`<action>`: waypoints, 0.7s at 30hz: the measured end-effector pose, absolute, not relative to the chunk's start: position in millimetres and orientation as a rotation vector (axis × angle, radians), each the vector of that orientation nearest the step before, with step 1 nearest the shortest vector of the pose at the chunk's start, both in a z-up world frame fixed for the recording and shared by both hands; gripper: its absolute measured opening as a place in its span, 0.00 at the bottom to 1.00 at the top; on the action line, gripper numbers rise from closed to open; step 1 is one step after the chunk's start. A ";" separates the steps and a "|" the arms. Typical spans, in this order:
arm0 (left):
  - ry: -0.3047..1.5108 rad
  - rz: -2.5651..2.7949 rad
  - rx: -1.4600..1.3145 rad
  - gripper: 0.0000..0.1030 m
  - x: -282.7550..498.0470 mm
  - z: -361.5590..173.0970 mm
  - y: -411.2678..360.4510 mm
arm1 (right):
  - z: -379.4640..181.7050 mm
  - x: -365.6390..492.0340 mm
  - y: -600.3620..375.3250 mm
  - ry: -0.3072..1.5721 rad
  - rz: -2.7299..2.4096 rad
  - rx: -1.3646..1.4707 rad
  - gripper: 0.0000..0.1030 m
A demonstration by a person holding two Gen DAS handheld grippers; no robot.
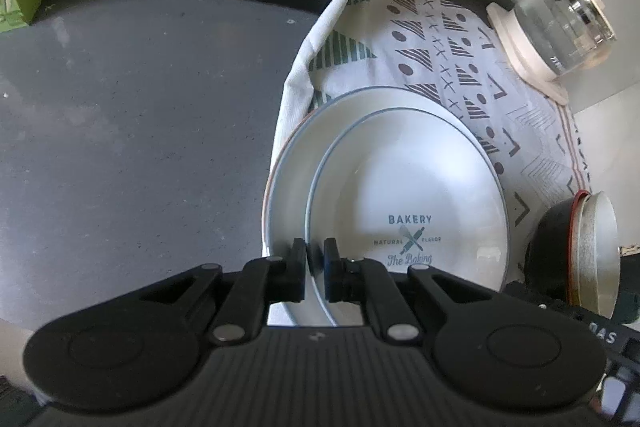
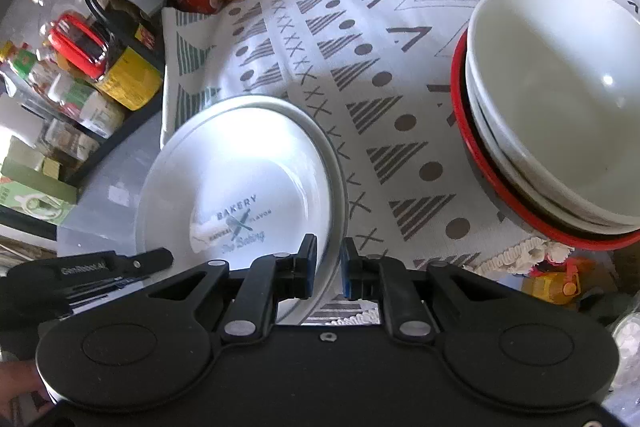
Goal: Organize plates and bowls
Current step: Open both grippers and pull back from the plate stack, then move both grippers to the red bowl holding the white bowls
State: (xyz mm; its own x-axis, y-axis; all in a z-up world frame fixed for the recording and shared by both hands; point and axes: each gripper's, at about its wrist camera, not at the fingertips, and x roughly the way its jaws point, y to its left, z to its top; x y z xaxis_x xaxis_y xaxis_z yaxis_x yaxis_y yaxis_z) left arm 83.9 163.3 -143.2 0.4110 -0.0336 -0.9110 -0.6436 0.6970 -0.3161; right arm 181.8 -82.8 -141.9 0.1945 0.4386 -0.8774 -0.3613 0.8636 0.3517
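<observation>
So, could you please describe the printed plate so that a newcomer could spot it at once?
Find the patterned cloth on the grey counter. At its edge nearest the bottle rack sit two stacked white plates. The printed plate is the upper one, the only dish with BAKERY lettering, unlike the plain bowls opposite.

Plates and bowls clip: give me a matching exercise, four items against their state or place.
Items:
1. bakery plate
2. larger plate
3. white bowls
4. glass kettle

States:
A. nested in a red-rimmed bowl
B. rim between both grippers' jaws
C. on a cream base
D. underneath, on the patterned cloth

Pairs: 1-B, 2-D, 3-A, 4-C
</observation>
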 end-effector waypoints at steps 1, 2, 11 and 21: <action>1.087 0.444 -0.703 0.06 85.1 -137.4 162.7 | -139.3 182.2 -83.8 1.251 0.564 0.076 0.15; 1.086 0.449 -0.682 0.07 87.2 -133.0 161.9 | -136.3 182.8 -85.3 1.247 0.568 0.083 0.18; 1.046 0.371 -0.638 0.50 110.8 -92.2 147.0 | -104.3 186.0 -108.2 1.173 0.580 0.143 0.60; 1.014 0.243 -0.588 0.67 147.9 -67.3 107.2 | -80.7 189.7 -148.7 1.091 0.526 0.197 0.76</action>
State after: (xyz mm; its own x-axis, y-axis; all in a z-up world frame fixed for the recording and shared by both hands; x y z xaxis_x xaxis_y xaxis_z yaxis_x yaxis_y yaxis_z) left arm 147.9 107.2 -67.3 0.5180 -0.0752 -0.8521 -0.4535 0.8205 -0.3481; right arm 189.7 -148.7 -80.7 0.3542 0.4983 -0.7913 -0.3087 0.8611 0.4041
